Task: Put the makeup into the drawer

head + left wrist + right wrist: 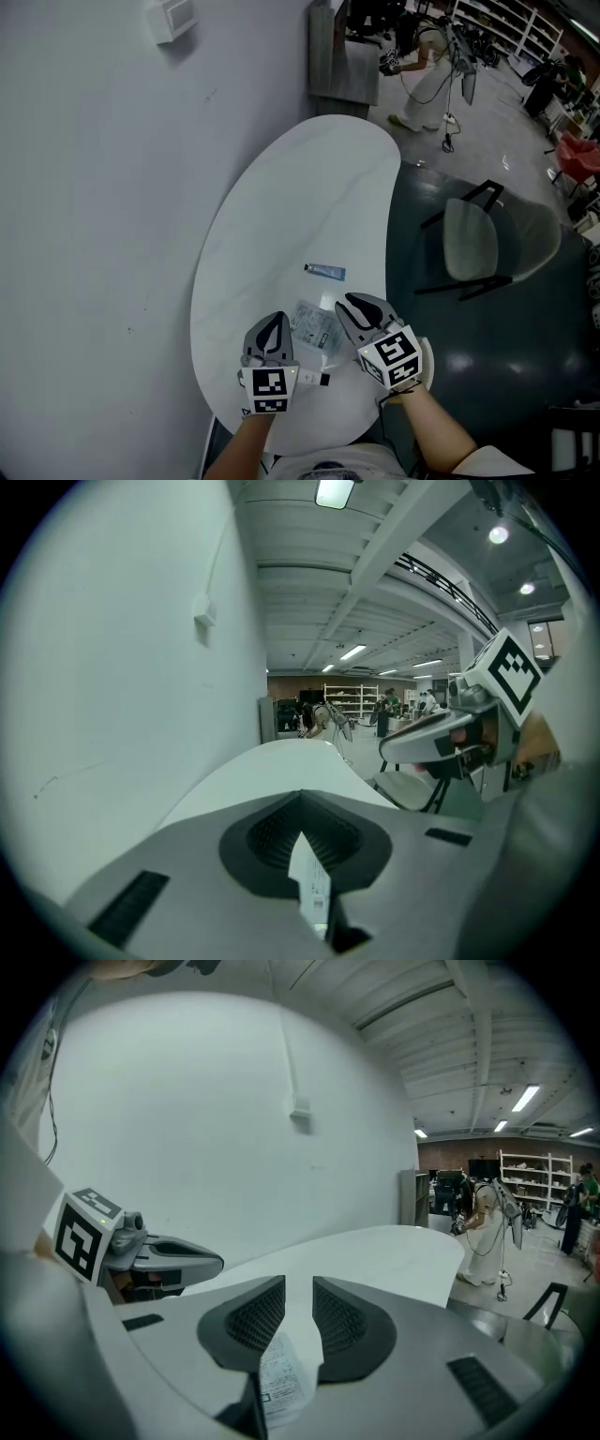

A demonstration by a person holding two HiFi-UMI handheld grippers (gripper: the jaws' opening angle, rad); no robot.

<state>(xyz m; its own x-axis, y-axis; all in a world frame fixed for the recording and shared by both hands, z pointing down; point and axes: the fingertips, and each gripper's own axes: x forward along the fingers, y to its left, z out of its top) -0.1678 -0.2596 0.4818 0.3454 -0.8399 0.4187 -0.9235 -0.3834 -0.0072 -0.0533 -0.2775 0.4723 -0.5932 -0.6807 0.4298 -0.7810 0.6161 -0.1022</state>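
I see a clear makeup packet [314, 326] [309, 883] [279, 1377] at the near end of the counter [309, 197]; my left gripper [274, 323] [302, 803] is clamped on the packet's edge; my right gripper [354, 305] [298, 1283] has its jaws slightly apart with the printed label between them, unpressed; a small blue tube [324, 272] lies nearer the counter's middle.

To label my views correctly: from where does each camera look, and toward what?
Head view: on the head, facing steeply down on the white table; forearms, left gripper, right gripper show.
Left gripper view: along its fingers across the table; right gripper at right.
Right gripper view: likewise; left gripper at left.
All share the packet.
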